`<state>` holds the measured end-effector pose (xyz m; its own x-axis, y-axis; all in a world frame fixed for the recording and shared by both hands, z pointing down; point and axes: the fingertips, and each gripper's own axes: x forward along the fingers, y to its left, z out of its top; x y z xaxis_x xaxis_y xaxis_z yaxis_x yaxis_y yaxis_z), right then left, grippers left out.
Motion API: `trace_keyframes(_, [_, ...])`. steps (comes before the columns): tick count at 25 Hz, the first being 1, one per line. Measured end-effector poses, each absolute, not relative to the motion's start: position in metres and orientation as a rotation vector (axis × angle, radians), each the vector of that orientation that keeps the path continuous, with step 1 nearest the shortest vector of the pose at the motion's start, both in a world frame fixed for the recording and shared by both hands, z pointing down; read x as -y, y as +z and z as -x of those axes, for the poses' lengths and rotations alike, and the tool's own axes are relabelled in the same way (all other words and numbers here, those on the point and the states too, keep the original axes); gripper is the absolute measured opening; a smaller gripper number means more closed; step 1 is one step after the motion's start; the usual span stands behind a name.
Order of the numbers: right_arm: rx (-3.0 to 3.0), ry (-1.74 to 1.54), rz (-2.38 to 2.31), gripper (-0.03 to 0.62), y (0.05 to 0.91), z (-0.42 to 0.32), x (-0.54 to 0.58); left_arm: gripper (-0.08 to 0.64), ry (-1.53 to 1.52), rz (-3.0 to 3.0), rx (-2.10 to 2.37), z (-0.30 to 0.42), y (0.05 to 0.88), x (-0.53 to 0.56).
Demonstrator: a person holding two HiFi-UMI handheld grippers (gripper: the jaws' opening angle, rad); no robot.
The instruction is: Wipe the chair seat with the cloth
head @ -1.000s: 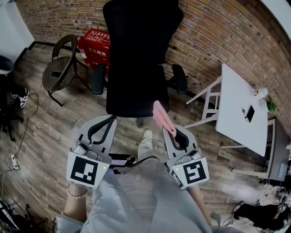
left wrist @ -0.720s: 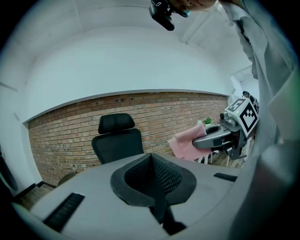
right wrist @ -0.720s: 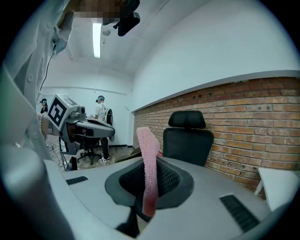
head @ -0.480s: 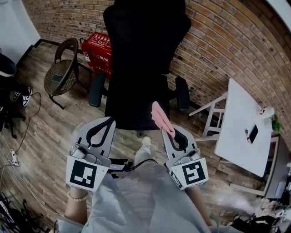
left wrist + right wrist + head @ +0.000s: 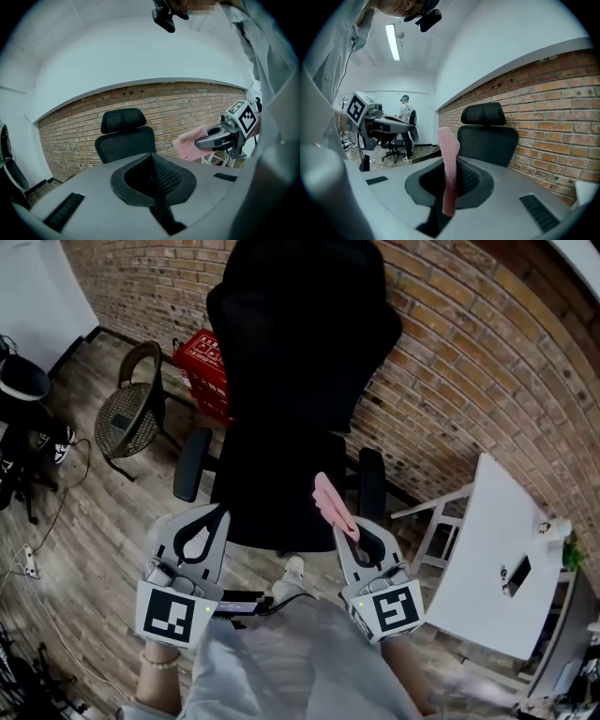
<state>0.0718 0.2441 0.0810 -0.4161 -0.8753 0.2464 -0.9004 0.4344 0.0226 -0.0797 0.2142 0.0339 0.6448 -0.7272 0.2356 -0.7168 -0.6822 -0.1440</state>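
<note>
Pinched tight in right gripper: pink cloth, poking past the tips, near chair seat. Left gripper closed, empty.

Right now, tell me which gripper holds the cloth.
The right gripper: its jaws are shut on the pink cloth. The left gripper is shut too, with nothing between its jaws.

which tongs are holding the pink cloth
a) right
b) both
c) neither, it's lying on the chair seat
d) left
a: the pink cloth stands pinched between the shut right tongs, while the left tongs are shut with nothing in them.
</note>
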Motion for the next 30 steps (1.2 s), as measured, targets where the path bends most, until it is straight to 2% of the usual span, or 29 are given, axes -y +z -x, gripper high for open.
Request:
trace_keyframes(15, [2.583, 0.185, -1.297, 0.054, 0.124, -0.093, -0.158, 0.018, -0.466, 2.795, -1.371, 0.032, 0.056, -0.144])
trace_keyframes(30, [2.543, 0.258, -1.21, 0.054, 0.21, -0.064, -0.075, 0.018, -0.58, 2.747, -1.33, 0.059, 0.126, -0.072])
